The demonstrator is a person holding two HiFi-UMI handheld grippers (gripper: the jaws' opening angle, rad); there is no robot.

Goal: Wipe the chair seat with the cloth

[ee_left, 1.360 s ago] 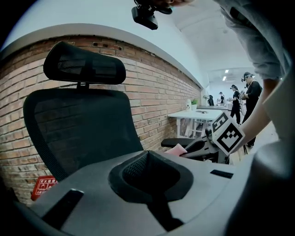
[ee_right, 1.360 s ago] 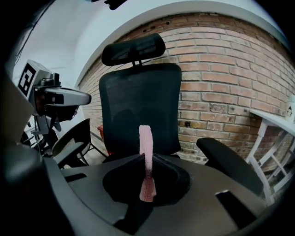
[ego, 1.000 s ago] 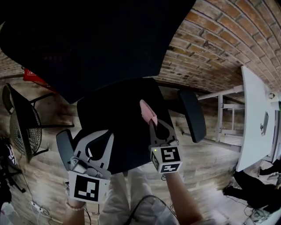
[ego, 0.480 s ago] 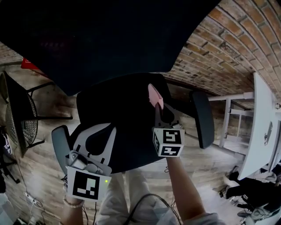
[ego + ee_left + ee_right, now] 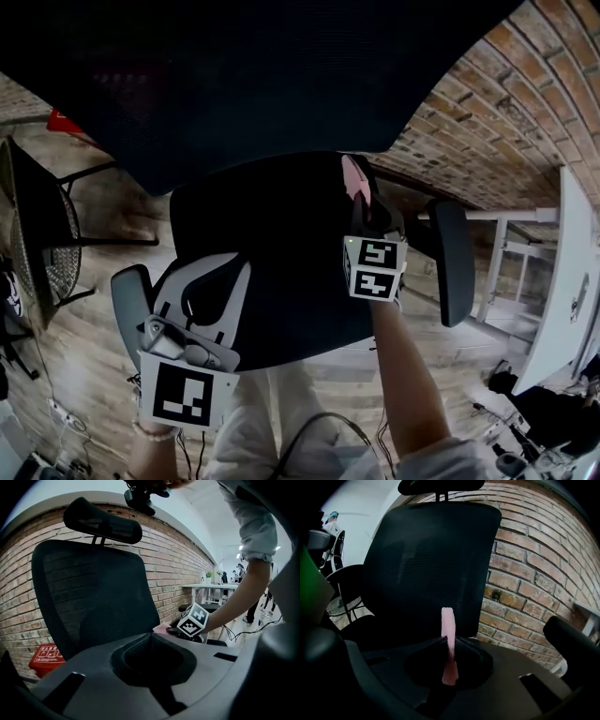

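**Cloth in right tongs at seat's rear right, seat spread to its left**

Right tongs [image 5: 361, 206] were clamped on the cloth [image 5: 448, 625]; the pink strip stood pinched edge-on between the jaws. Left tongs [image 5: 225, 270] had their jaws together with nothing between them.

Key relation: the cloth stuck out ahead of the right tongs' tips, with its long axis in line with the tongs and pointing at the backrest [image 5: 234, 75]. It sat at the rear right corner of the seat [image 5: 262, 244], just beside the right armrest [image 5: 452, 262]. From the left gripper view it looked to be lying on the seat surface, but real contact couldn't be confirmed. Nearly all the bare seat lay left of the cloth and back toward the person, so my guess is the wipe would run leftward or be pulled to the front edge.

The right hand was the nearer one, since it held the cloth. Left tongs hovered over the seat's front left corner, next to the left armrest [image 5: 127, 300], well apart from the cloth and off its likely path.

Counts:
- cloth: 1
- seat: 1
- backrest: 1
- headrest [image 5: 102, 520]: 1
- armrests: 2
- tongs: 2, with one loaded and one empty

Wiping judged barely started or mid-pass; the seat showed no visible dirt either way.
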